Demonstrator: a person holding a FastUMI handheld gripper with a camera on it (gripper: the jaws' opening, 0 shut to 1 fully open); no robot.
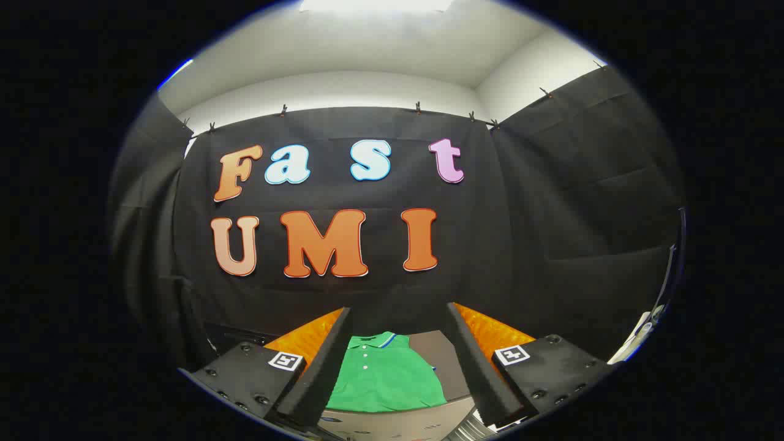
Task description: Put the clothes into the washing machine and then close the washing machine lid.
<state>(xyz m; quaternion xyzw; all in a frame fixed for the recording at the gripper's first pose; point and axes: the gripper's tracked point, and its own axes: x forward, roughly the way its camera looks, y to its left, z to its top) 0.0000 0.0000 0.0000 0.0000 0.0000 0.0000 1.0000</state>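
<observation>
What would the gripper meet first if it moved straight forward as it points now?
Probably the booth wall. The open gripper points level above the green shirt, which lies lower, between its fingers, so it would likely pass over it; depth is unclear.

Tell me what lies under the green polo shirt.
The green polo shirt lies flat on a grey surface, seen between the open gripper fingers. Anything beneath the shirt itself is covered.

The gripper (398, 361) fingers, spread apart, hide both sleeves of the green polo shirt (383, 380); its hem is cut off below.
</observation>
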